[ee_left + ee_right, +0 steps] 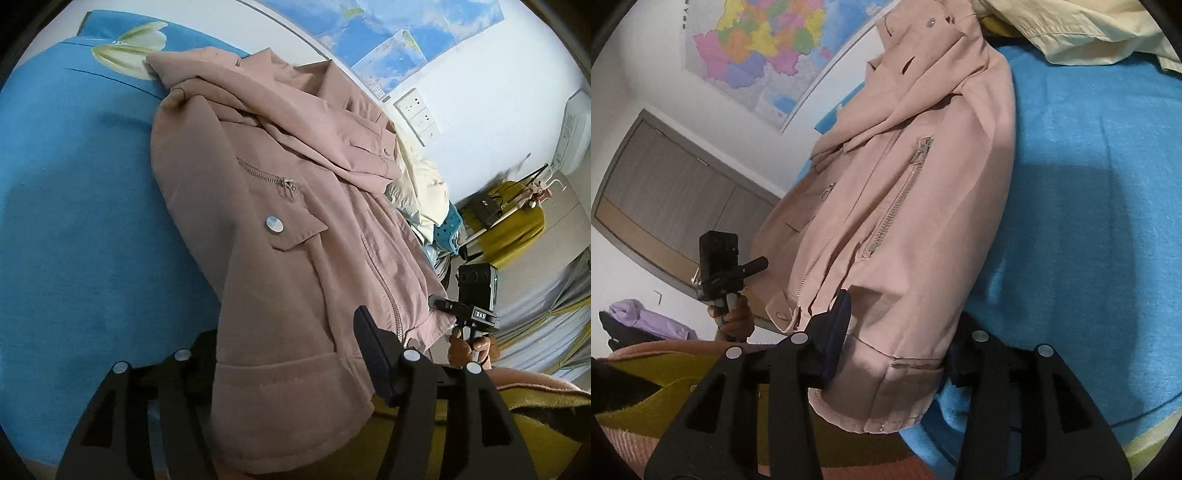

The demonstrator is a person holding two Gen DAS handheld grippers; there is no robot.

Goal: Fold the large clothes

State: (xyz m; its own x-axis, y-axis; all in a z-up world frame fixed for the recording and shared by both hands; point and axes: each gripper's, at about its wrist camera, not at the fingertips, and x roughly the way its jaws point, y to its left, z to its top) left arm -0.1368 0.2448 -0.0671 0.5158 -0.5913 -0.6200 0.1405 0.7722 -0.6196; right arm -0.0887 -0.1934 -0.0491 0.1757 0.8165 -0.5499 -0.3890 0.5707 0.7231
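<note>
both grippers, left gripper (pixel 291 354) and right gripper (pixel 894 332), half-narrowed around the hem corners of the dusty-pink zippered cotton jacket (pixel 295 221) on the bright blue bedsheet (pixel 74 221), firm pinch unclear, so slippery hem or snagging sleeve may spoil the fold.

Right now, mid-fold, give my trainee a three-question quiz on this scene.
1. True or false: the pink jacket lies on a red sheet.
2. Which part of the jacket does each tool straddle: A collar, B hem, C hood?
3. Fill in: on the wall behind the bed hangs a ____.

Key:
1. False; the bedsheet is blue.
2. B; left tool and right tool both sit at the hem.
3. Map.
</note>
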